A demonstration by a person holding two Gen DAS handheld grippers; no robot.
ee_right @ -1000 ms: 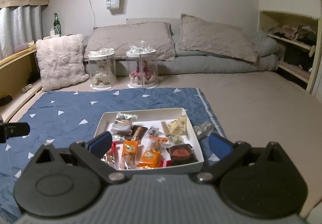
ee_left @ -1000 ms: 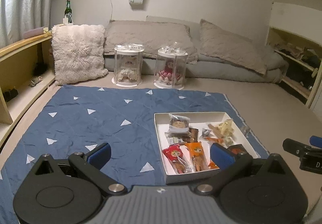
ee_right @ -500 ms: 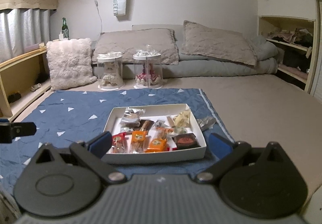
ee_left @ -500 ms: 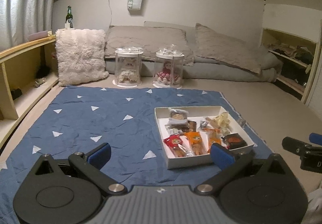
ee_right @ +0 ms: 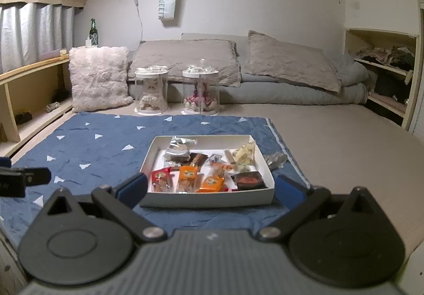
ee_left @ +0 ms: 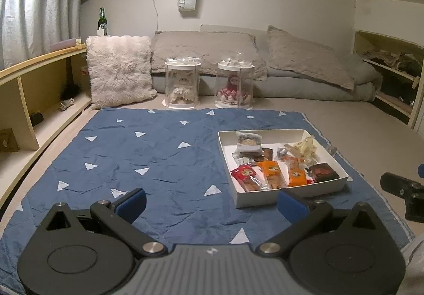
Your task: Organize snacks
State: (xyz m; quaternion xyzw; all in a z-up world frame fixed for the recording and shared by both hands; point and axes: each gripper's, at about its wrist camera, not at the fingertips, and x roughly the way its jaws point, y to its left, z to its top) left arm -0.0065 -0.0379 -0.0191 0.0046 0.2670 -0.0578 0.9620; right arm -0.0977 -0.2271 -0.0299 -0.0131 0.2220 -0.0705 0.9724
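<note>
A shallow white box [ee_left: 262,199] [ee_right: 206,201] sits on the right part of a blue blanket [ee_left: 148,159] [ee_right: 92,141] with white triangles. It holds several wrapped snacks: a red packet [ee_left: 245,173] [ee_right: 160,177], orange packets [ee_left: 271,171] [ee_right: 188,174], a dark packet [ee_left: 322,171] [ee_right: 249,179], a silver one [ee_right: 180,148]. One crinkled wrapper [ee_right: 275,159] lies outside the box at its right. My left gripper [ee_left: 212,202] hovers open, low over the blanket, left of and in front of the box. My right gripper [ee_right: 210,189] is open just in front of the box, empty.
Two clear cylinder cases with dolls [ee_left: 182,88] [ee_left: 234,87] stand beyond the blanket, before grey cushions [ee_left: 206,48]. A fluffy white pillow [ee_left: 118,69] leans at the back left. Wooden shelving [ee_left: 34,83] runs along the left, more shelves [ee_left: 392,69] on the right. Beige floor [ee_right: 344,141] lies right of the blanket.
Both grippers have drawn back and tilted up, so the box looks farther off and more of the room shows. Both stayed open and nothing was picked up.
</note>
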